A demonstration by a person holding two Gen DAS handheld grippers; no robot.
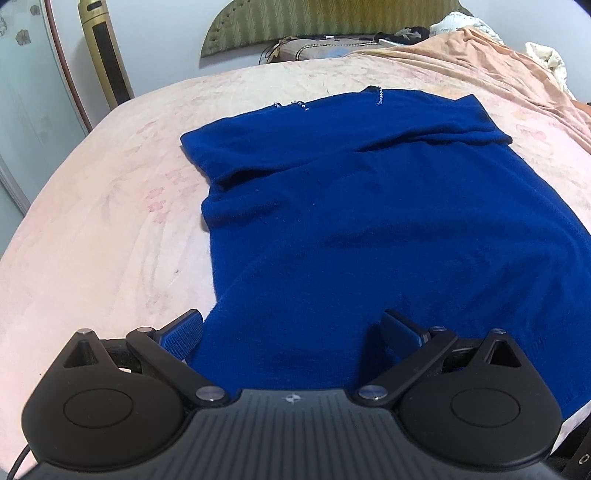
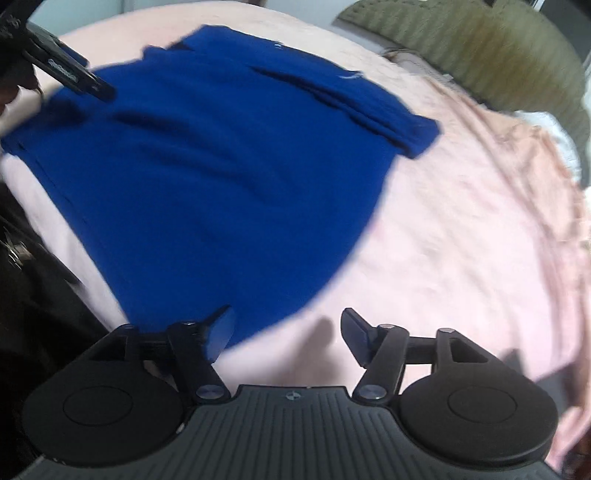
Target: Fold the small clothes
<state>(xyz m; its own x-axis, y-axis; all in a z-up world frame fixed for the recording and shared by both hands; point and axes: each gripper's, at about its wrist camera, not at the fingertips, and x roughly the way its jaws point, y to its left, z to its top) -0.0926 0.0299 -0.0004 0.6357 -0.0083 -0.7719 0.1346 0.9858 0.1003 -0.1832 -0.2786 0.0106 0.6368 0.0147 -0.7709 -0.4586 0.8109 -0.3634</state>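
A deep blue knit sweater point(image 1: 369, 221) lies flat on the pink bedsheet point(image 1: 92, 240), its sleeves folded across the upper body and small beads point(image 1: 379, 96) at the far neckline. My left gripper point(image 1: 291, 332) is open over the near hem; the right finger is over the cloth and the left finger point(image 1: 183, 334) sits at the sweater's left edge. In the blurred right wrist view the sweater point(image 2: 203, 166) fills the left half. My right gripper point(image 2: 288, 332) is open above the bare sheet point(image 2: 461, 240), just past the sweater's near right corner, with nothing between its pads.
A green padded headboard point(image 1: 332, 22) and pillows point(image 1: 321, 46) stand at the far end. A gold standing unit point(image 1: 105, 55) is by the wall on the left. Rumpled white bedding point(image 1: 546, 59) lies far right. A black part of the other tool point(image 2: 62, 70) and dark clothing point(image 2: 29, 314) show left.
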